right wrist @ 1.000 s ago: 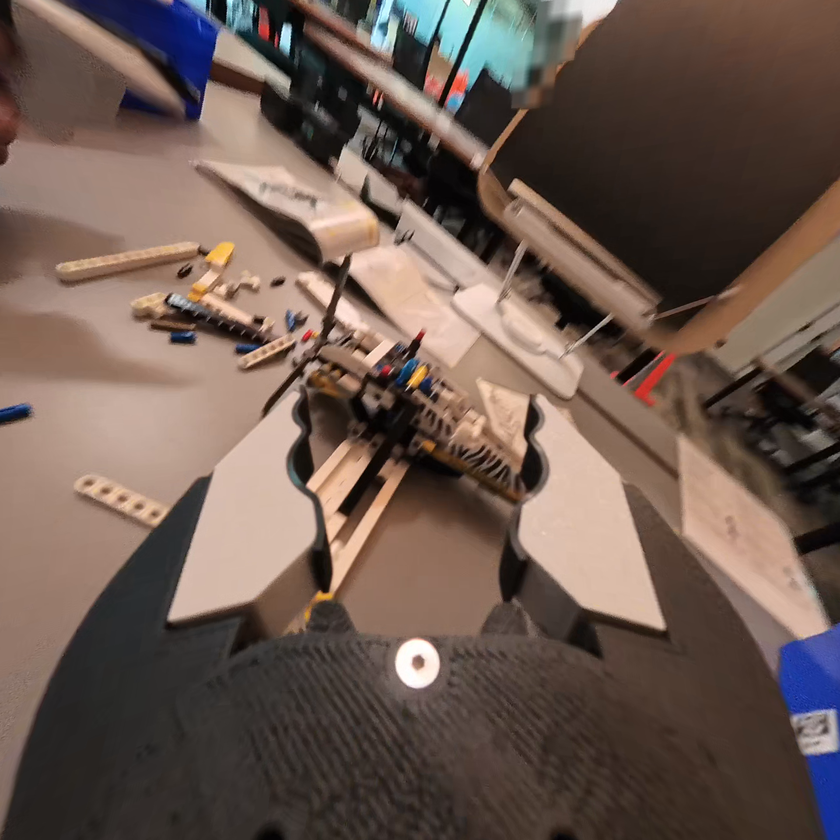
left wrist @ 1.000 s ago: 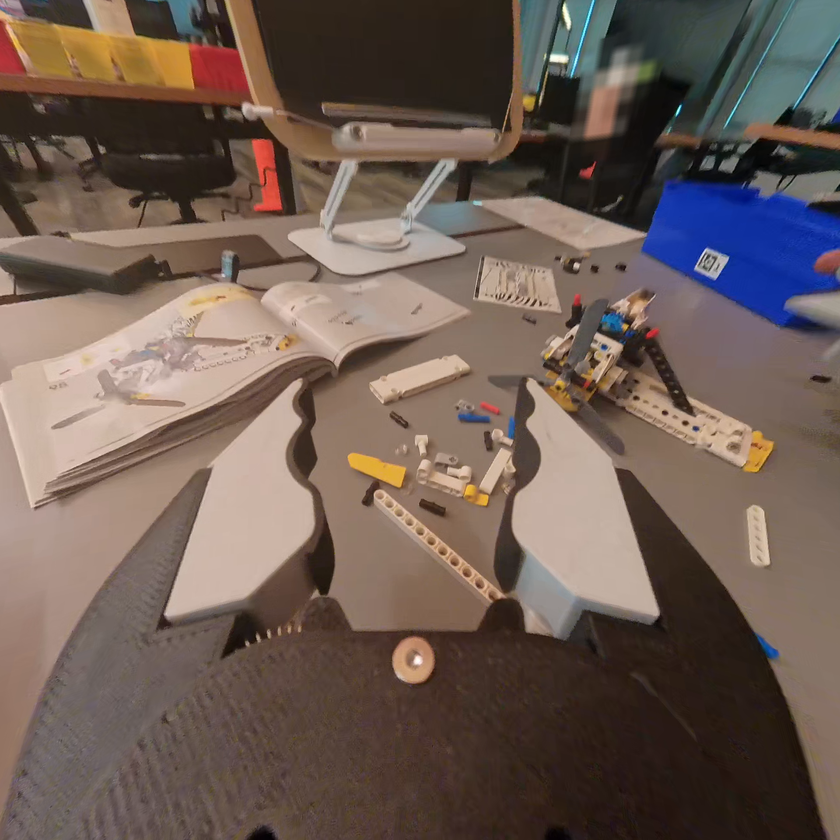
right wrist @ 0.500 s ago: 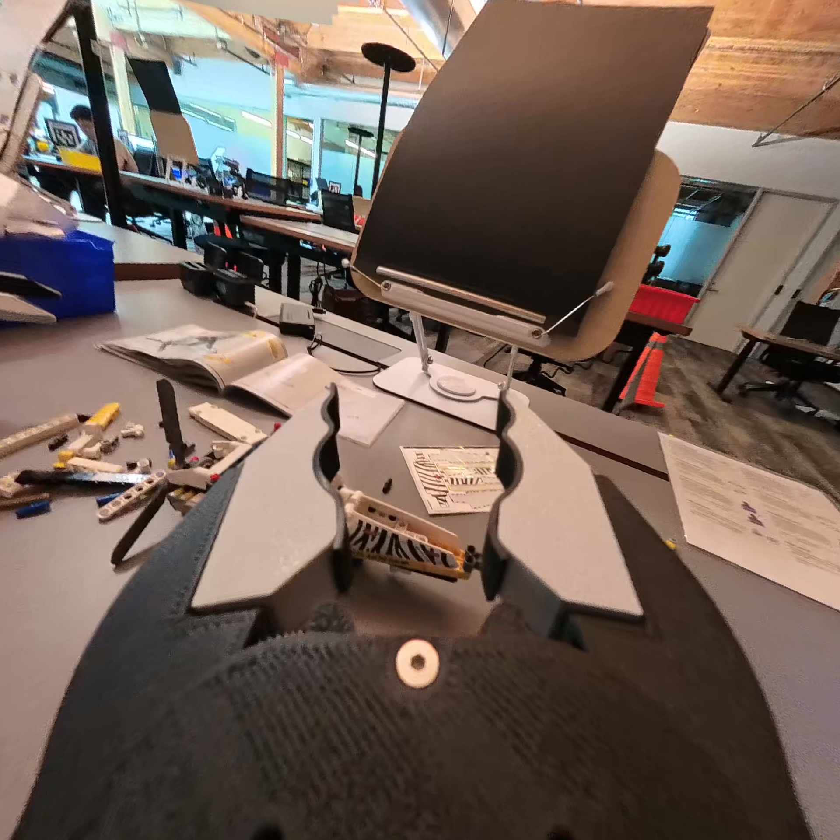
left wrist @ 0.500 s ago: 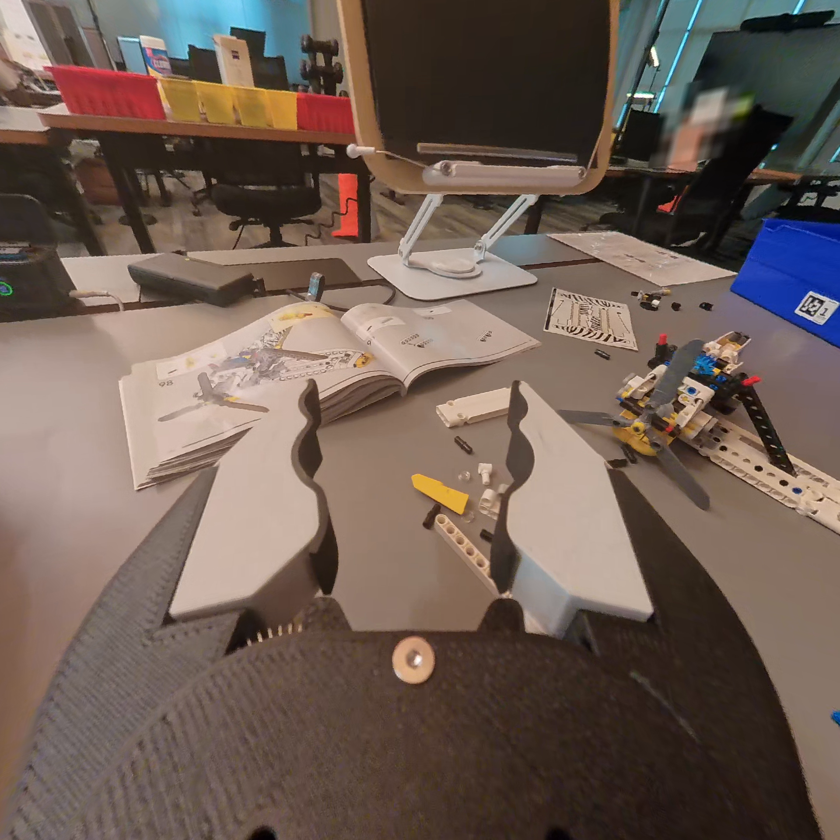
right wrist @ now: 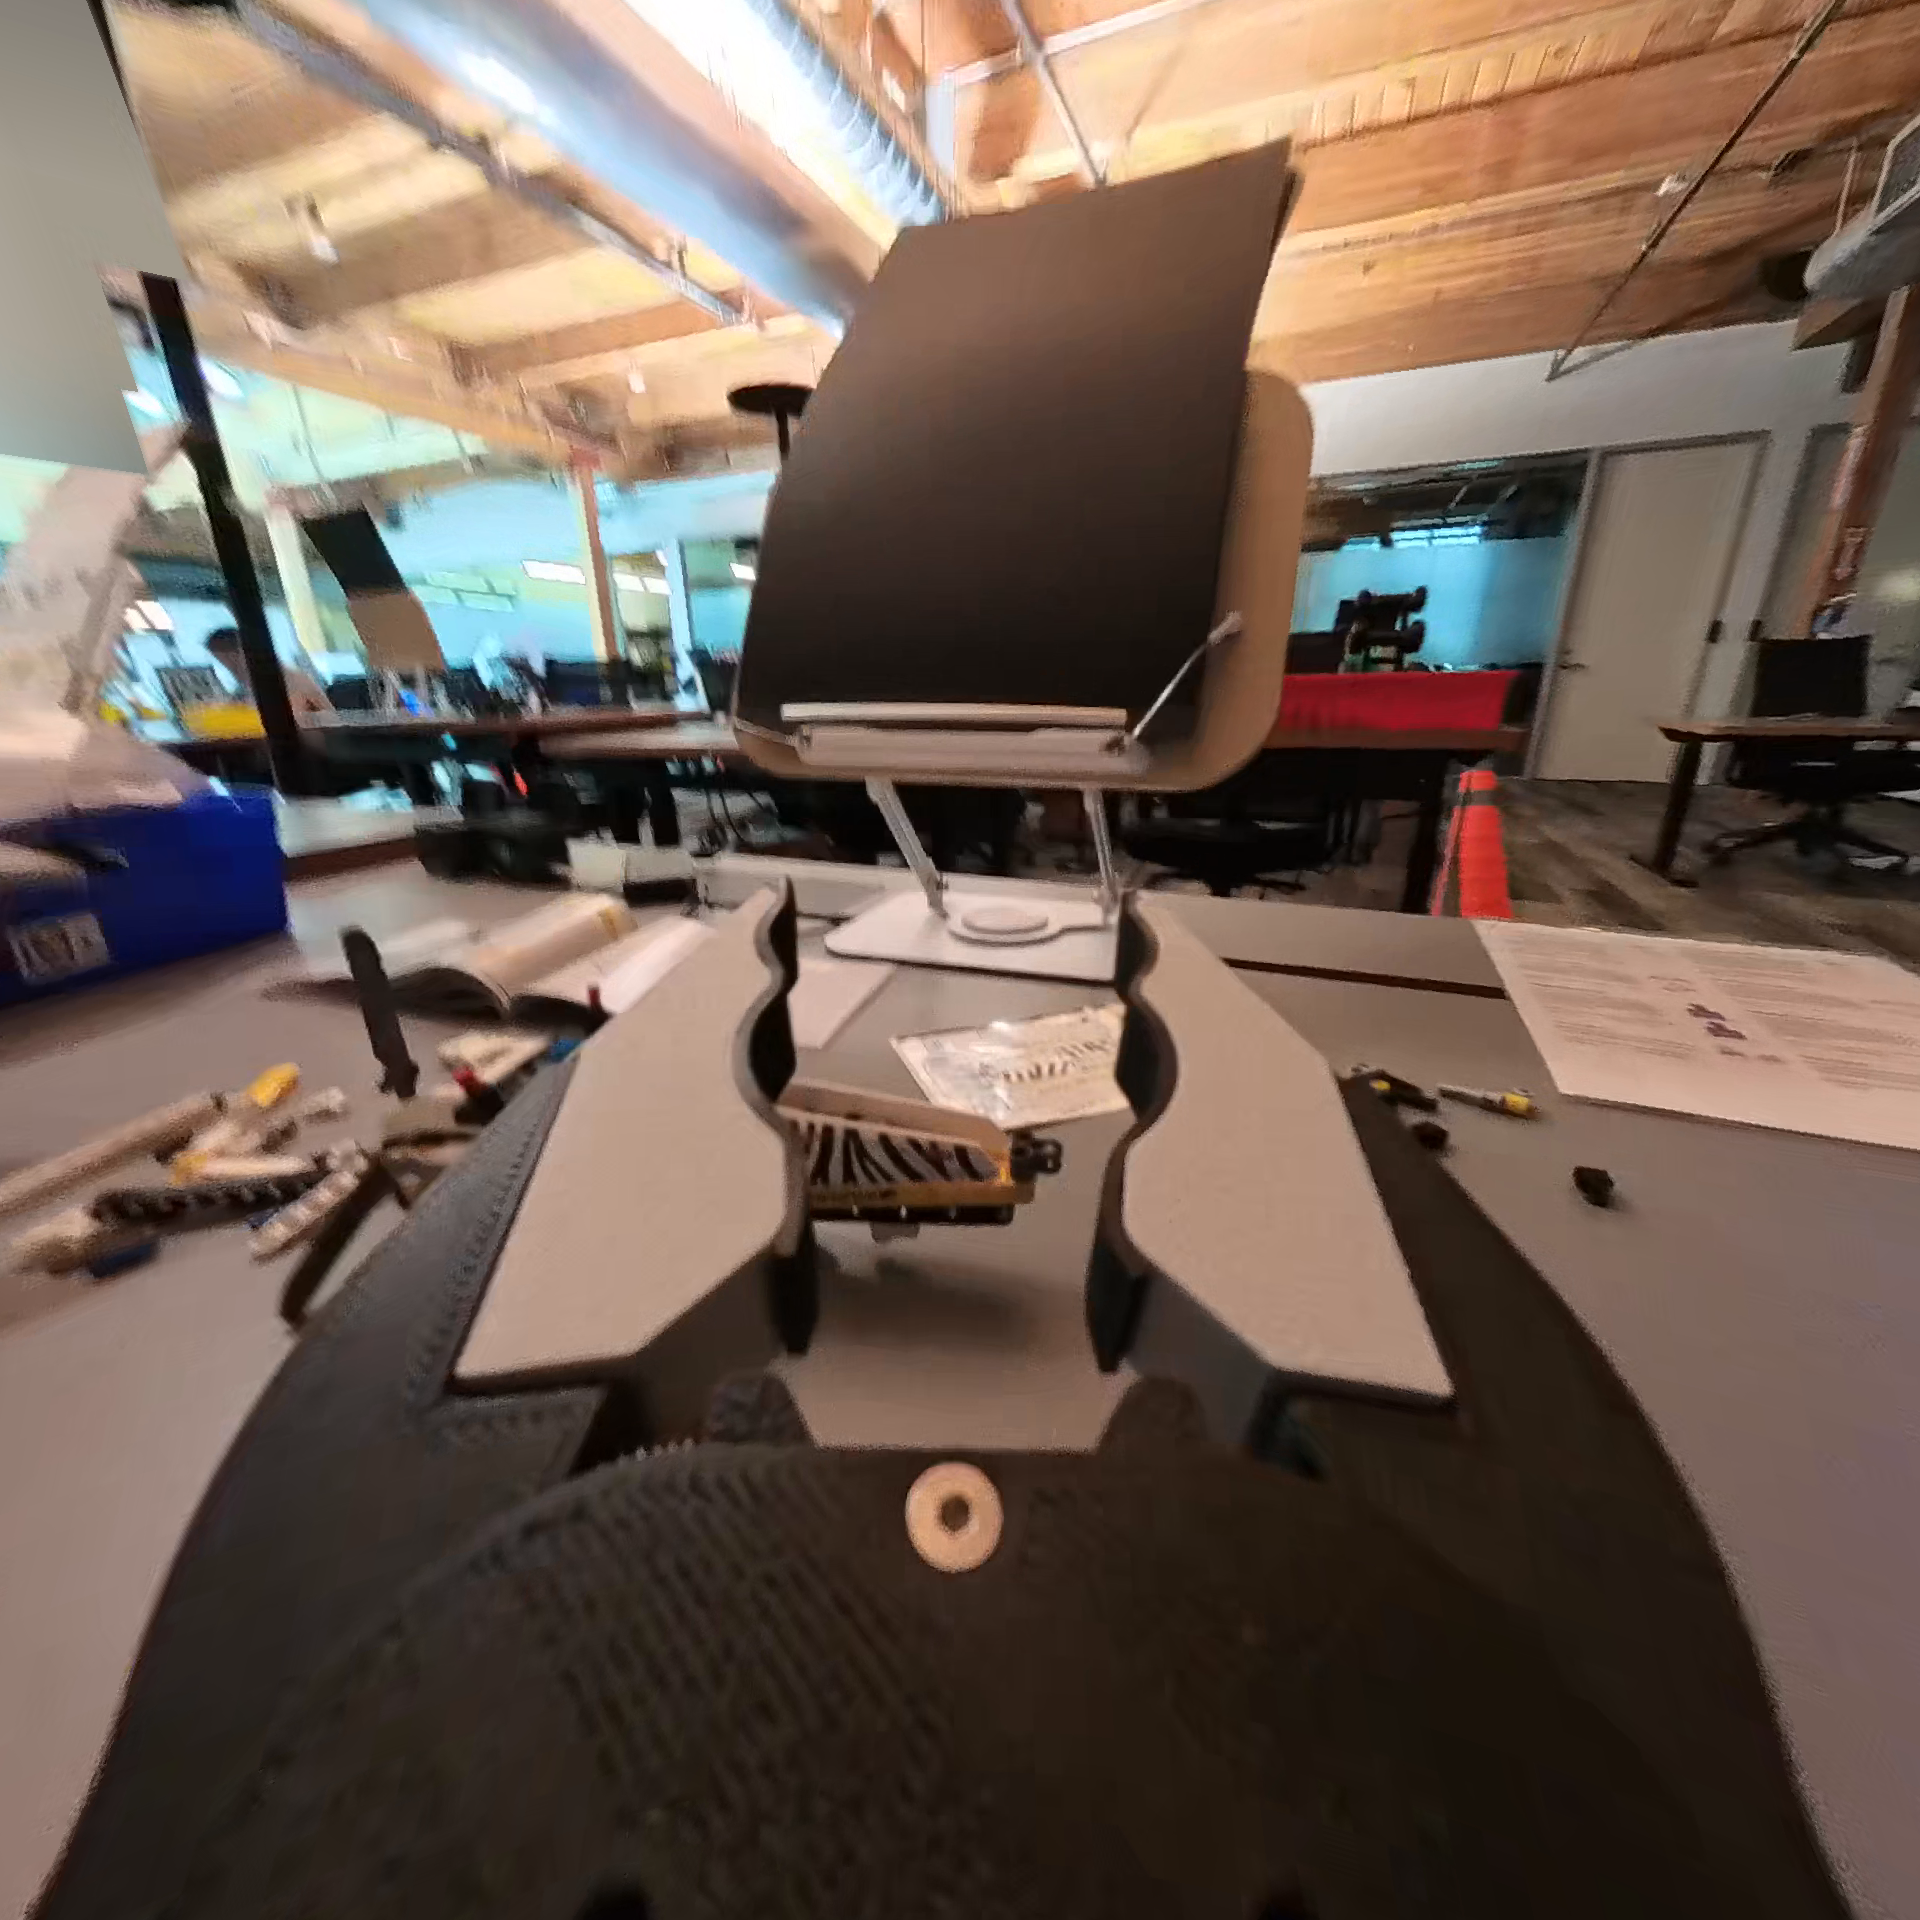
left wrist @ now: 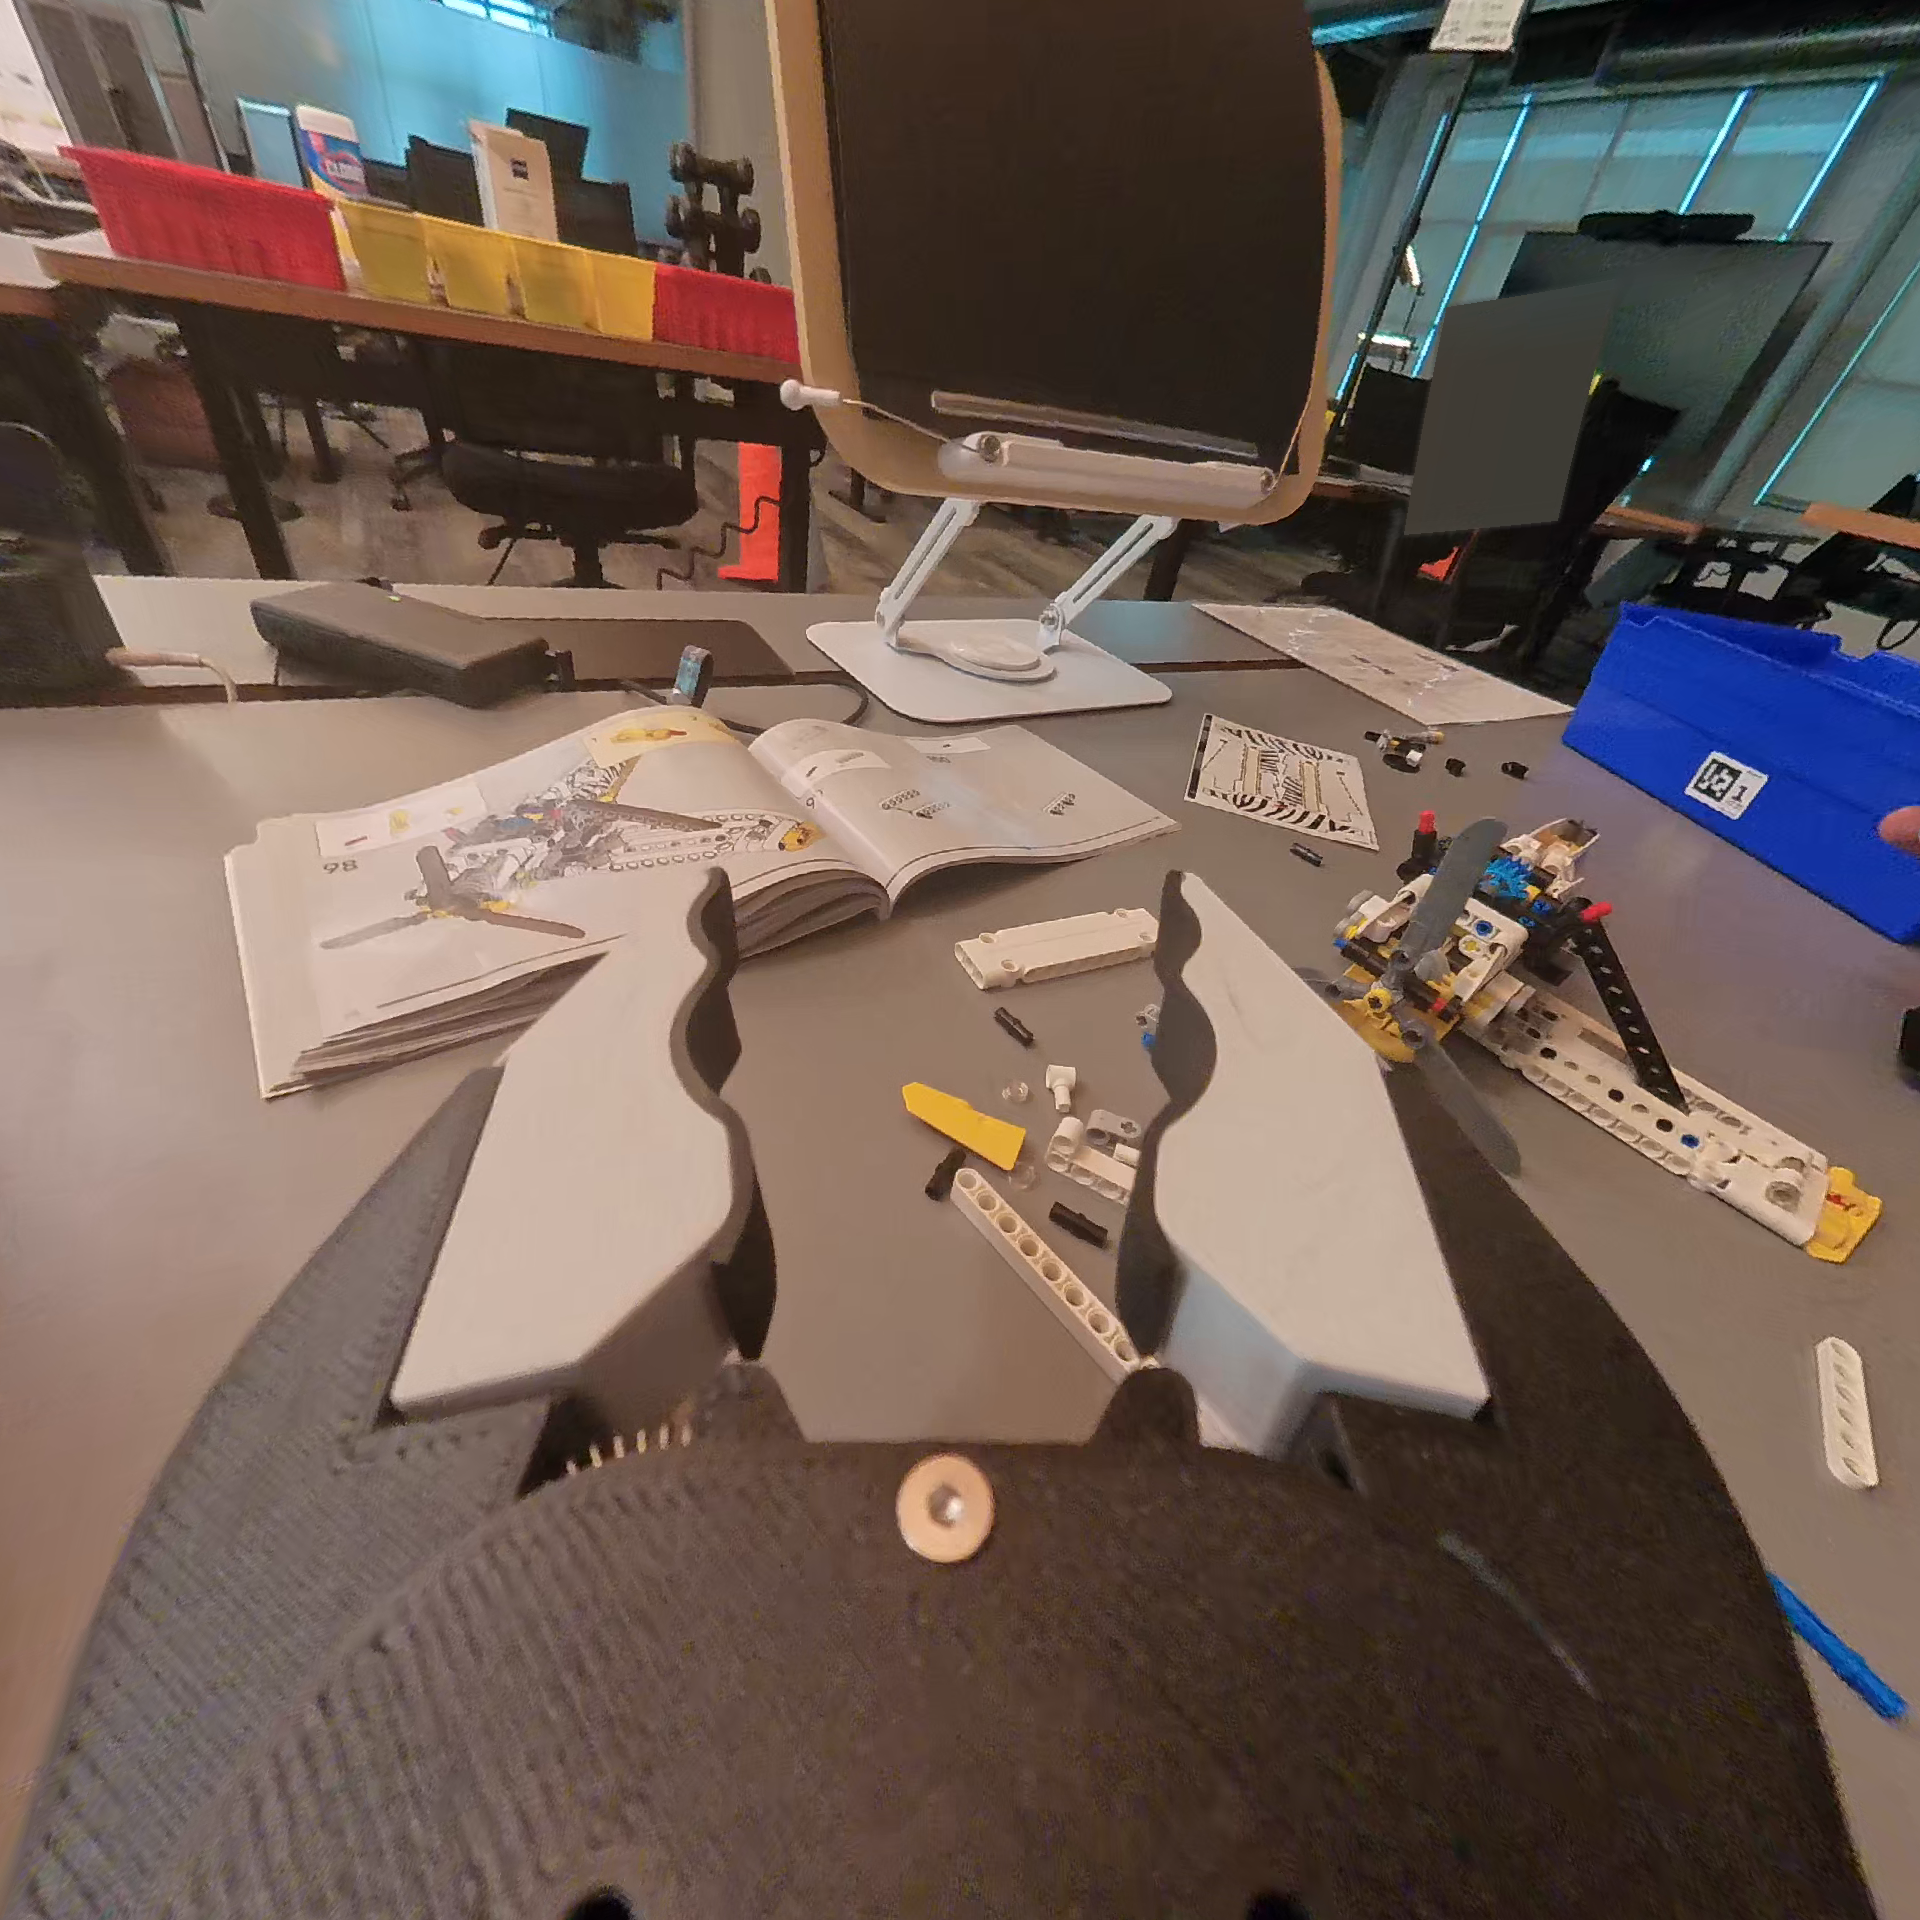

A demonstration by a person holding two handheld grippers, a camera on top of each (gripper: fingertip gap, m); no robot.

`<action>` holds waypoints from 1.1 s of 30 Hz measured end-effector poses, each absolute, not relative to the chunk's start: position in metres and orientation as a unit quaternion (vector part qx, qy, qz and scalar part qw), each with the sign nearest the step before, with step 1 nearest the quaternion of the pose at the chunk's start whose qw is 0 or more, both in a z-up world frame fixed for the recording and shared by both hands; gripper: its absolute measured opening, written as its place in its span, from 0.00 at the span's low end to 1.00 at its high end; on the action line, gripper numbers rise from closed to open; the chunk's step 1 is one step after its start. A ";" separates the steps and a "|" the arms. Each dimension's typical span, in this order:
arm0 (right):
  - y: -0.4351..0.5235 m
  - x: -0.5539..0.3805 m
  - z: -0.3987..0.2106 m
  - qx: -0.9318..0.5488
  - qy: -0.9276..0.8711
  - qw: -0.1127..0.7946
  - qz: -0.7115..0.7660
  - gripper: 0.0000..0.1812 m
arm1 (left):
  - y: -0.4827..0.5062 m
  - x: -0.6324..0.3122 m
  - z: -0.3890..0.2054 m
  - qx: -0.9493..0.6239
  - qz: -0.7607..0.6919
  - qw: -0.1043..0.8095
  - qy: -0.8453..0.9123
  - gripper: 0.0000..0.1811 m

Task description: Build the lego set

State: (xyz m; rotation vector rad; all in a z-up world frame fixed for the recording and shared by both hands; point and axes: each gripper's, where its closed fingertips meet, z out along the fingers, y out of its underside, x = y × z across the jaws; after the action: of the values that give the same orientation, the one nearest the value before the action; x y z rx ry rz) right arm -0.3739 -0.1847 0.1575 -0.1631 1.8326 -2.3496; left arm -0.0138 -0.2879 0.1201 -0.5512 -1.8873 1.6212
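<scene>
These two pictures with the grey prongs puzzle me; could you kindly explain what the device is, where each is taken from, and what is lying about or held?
Each picture comes from a camera on a hand-held two-finger gripper, looking along its fingers. The left gripper is open and empty above a grey table. On the table lie an open instruction booklet, loose lego pieces and a partly built lego plane. The right gripper is open too; a zebra-striped lego section sits between its fingers, with a gap on one side, so it looks ungripped. Behind stands a book stand.
</scene>
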 end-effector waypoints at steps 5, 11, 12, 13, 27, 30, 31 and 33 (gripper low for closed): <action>-0.178 -0.381 0.166 -0.034 0.593 0.113 -0.796 0.29 | -0.291 -0.021 0.109 -0.217 0.583 0.295 -0.725 0.45; -0.184 -0.352 0.150 -0.148 0.609 -0.022 -0.779 0.34 | -0.293 -0.022 0.104 -0.227 0.578 0.276 -0.733 0.45; -0.186 -0.346 0.146 -0.166 0.613 -0.034 -0.771 0.34 | -0.293 -0.022 0.104 -0.227 0.577 0.278 -0.734 0.45; -0.186 -0.341 0.143 -0.178 0.616 -0.039 -0.766 0.34 | -0.293 -0.022 0.104 -0.226 0.576 0.279 -0.734 0.45; -0.184 -0.353 0.149 -0.138 0.611 -0.047 -0.778 0.28 | -0.294 -0.023 0.102 -0.220 0.568 0.291 -0.738 0.44; -0.183 -0.358 0.155 -0.107 0.605 -0.007 -0.789 0.28 | -0.293 -0.022 0.103 -0.218 0.571 0.294 -0.735 0.44; -0.182 -0.360 0.156 -0.099 0.604 0.001 -0.790 0.28 | -0.293 -0.022 0.103 -0.218 0.570 0.294 -0.735 0.44; -0.181 -0.362 0.157 -0.088 0.603 0.013 -0.793 0.28 | -0.293 -0.022 0.102 -0.219 0.569 0.293 -0.737 0.44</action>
State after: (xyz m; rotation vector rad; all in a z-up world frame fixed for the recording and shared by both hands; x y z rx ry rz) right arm -0.3618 -0.1806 0.1568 -0.2749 1.8788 -2.4706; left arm -0.0224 -0.2929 0.1022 -0.5841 -1.9622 1.5143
